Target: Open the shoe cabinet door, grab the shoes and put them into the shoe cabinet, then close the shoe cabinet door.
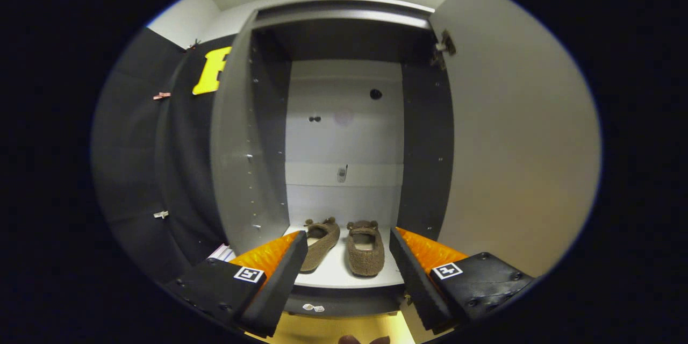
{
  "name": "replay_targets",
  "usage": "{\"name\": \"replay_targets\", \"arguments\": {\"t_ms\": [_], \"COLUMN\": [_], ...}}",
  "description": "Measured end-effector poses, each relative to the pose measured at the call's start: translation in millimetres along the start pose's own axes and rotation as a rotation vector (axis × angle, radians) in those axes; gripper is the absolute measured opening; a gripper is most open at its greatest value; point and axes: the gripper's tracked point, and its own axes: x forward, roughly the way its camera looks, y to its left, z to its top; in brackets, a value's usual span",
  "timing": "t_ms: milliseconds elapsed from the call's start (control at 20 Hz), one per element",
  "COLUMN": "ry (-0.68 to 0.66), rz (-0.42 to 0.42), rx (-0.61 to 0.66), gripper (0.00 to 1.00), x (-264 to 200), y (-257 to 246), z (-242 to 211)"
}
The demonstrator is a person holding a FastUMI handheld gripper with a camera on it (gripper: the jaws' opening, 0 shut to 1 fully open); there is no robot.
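Brown fuzzy slippers [349,246] sit side by side on pale bottom shelf [344,274] inside grey shoe cabinet [244,161], beyond fingertips. Gripper [348,269] fingers spread wide, holding nothing. Light grey cabinet door [516,134] swung open at right. Placing step looks done; closing remains. Next move calls for reaching door's outer edge and swinging it shut.

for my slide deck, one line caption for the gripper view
Open jaws of the gripper face two brown slippers on the open shoe cabinet's floor.
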Motion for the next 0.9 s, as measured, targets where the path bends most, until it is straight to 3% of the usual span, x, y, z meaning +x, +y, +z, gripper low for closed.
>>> {"name": "replay_targets", "arguments": {"t_ms": [400,900], "ry": [-0.029,0.02], "rz": [0.019,0.037], "rx": [0.018,0.044], "gripper": [0.98,0.98], "x": [-133,-254], "y": [-25,-126], "z": [21,16]}}
